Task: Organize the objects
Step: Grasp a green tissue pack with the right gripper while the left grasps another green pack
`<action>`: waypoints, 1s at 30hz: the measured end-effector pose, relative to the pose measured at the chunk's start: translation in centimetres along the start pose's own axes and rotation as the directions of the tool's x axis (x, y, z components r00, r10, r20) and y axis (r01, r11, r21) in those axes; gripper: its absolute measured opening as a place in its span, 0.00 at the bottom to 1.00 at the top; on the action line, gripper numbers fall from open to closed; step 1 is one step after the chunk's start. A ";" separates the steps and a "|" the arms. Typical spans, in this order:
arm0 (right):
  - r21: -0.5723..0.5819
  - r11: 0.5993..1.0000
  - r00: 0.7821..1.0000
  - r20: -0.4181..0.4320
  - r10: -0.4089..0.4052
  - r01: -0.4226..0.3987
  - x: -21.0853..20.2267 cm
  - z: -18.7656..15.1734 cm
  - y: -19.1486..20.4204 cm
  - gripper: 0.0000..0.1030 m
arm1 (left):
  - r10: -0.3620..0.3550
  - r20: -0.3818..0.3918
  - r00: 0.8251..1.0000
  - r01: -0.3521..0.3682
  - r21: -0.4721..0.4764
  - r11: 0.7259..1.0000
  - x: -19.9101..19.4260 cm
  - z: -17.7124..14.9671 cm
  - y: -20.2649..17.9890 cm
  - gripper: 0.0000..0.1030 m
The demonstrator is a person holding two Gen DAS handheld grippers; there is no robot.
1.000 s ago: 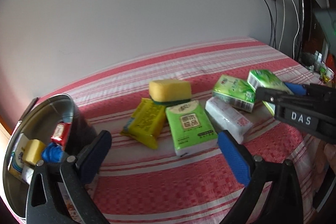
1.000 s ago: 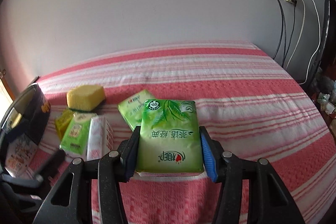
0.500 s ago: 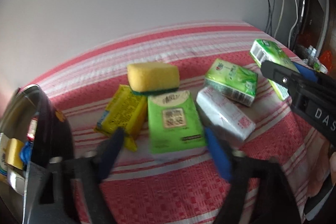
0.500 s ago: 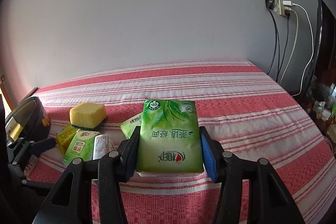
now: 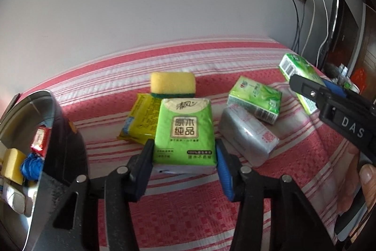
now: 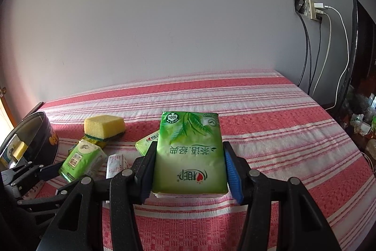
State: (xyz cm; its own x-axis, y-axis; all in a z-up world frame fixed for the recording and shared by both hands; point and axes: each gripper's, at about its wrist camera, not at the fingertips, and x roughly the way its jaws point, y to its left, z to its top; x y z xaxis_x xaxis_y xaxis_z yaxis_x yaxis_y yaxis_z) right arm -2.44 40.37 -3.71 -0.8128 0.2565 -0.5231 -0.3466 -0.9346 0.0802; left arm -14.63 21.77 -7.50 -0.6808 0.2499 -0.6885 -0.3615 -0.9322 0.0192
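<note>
While the right gripper grasps a leaf-print tissue pack above the striped bedcover, the left gripper pinches the long sides of a light, squashy green tissue pack lying on it.

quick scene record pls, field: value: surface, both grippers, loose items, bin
surface: red-and-white striped cloth
left hand-held gripper: jaws around green tissue pack, grip not confirmed
right hand-held gripper: shut on leaf-print tissue pack, lifted
loose items: yellow sponge, yellow packet, white pack, second leaf-print pack
bin: round black tin, partly filled
</note>
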 end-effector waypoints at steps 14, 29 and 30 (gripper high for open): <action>-0.005 1.000 0.997 0.081 0.001 -0.001 -1.3 0.0 -0.2 0.53 | 0.043 0.110 0.993 -0.035 -0.074 0.997 -2.7 -1.0 2.5 0.48; -0.010 1.000 0.992 0.127 -0.003 0.004 -2.0 -0.2 0.0 0.53 | 0.063 0.192 0.979 -0.043 -0.106 0.993 -3.7 -0.9 3.0 0.48; -0.011 1.000 0.991 0.131 -0.003 0.004 -2.1 -0.2 0.0 0.53 | 0.065 0.197 0.978 -0.045 -0.105 0.993 -3.8 -0.9 3.0 0.48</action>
State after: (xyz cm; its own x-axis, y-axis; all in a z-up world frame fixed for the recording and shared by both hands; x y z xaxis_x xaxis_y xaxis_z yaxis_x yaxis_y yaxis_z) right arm -0.68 39.78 -2.80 -0.8660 0.2893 -0.4079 -0.3451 -0.9360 0.0689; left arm -12.56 17.79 -5.53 -0.8150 0.2357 -0.5294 -0.2618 -0.9648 -0.0265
